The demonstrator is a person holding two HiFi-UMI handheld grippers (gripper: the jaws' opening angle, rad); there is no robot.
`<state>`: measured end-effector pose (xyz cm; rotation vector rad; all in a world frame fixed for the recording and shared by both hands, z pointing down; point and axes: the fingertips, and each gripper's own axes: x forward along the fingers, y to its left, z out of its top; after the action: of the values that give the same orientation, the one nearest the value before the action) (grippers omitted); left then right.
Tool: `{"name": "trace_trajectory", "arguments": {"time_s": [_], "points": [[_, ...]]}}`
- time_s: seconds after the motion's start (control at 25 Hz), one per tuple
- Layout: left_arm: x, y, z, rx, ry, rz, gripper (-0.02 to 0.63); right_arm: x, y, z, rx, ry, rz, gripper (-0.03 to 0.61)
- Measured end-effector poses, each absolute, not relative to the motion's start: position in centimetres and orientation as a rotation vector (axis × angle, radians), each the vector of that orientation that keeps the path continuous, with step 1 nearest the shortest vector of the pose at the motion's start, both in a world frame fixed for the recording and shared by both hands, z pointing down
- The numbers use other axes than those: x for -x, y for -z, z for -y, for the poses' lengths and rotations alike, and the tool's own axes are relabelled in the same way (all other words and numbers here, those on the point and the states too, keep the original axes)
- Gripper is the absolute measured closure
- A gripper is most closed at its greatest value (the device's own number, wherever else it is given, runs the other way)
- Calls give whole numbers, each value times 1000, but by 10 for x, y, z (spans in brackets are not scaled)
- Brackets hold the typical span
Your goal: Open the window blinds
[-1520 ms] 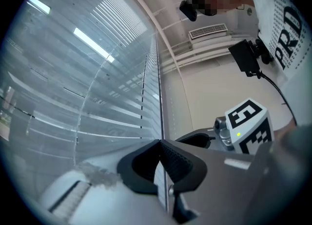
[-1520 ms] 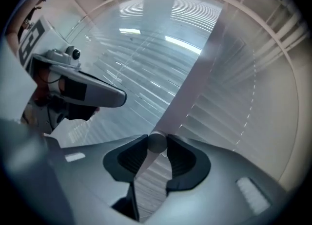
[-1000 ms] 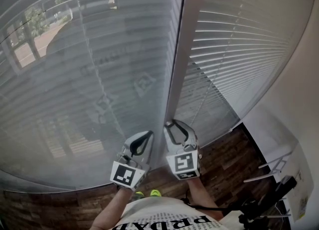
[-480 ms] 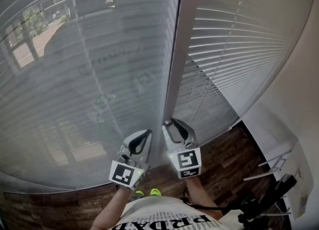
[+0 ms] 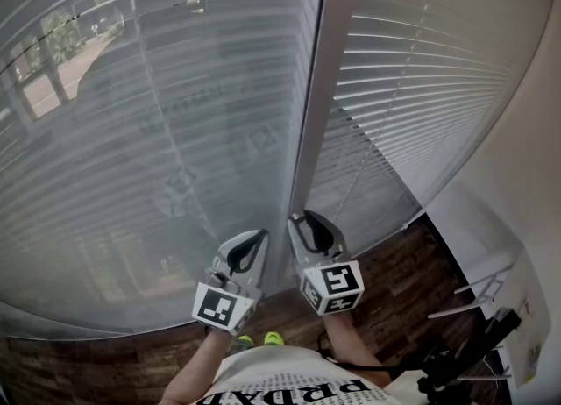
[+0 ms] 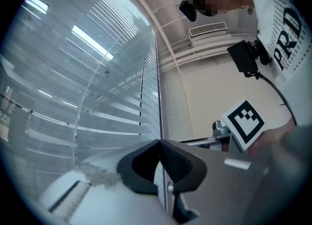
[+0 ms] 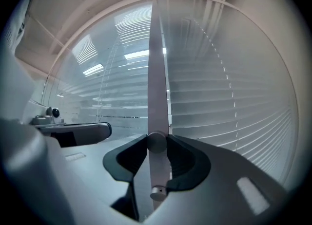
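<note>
1. Blinds, left panel (image 5: pixel 149 131): we see the horizontal slats hanging across the pane at the far left. They are tilted enough that trees and a sunlit pavement show between them at the upper left.
2. Left gripper (image 5: pixel 260 237): held low, just left of the post and pointing up at the window. In the left gripper view we find its dark pads (image 6: pixel 139 168) pressed together at the tips, with nothing between them that we can make out. Its marker cube (image 5: pixel 219 307) faces the head camera.
3. Window post (image 5: pixel 317 105): a pale upright that separates the two panels. The grippers stand near its foot, one on either side.
4. Right gripper (image 5: pixel 303 219): just right of the left one, near it but apart. In the right gripper view the dark pads (image 7: pixel 183 163) are drawn almost together and clamp a round grey rod (image 7: pixel 157 142) at their tips. We see the rod in line with the post behind it.
5. Blinds, right panel (image 5: pixel 421 79): pale slats to the right of the post, catching light along their edges.
6. Wooden floor (image 5: pixel 394 276): dark boards below the right panel, at the lower right.
</note>
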<state>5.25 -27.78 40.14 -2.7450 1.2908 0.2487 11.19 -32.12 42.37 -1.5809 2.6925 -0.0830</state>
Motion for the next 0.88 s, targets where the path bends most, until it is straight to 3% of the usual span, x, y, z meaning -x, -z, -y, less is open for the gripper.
{"name": "trace_trajectory", "arguments": {"time_s": [0.2, 0.6, 0.72, 0.88], "points": [[-52, -402, 279, 2747, -253, -1286, 621, -114, -424, 323, 1513, 240, -2606, 445], [-52, -400, 279, 2760, -262, -1275, 621, -113, -424, 323, 1539, 199, -2656, 446], [-52, -399, 278, 2758, -267, -1271, 621, -111, -424, 320, 1643, -66, -2806, 446], [-51, -400, 279, 2759, -265, -1277, 621, -103, -424, 316, 1836, -784, -2993, 448]]}}
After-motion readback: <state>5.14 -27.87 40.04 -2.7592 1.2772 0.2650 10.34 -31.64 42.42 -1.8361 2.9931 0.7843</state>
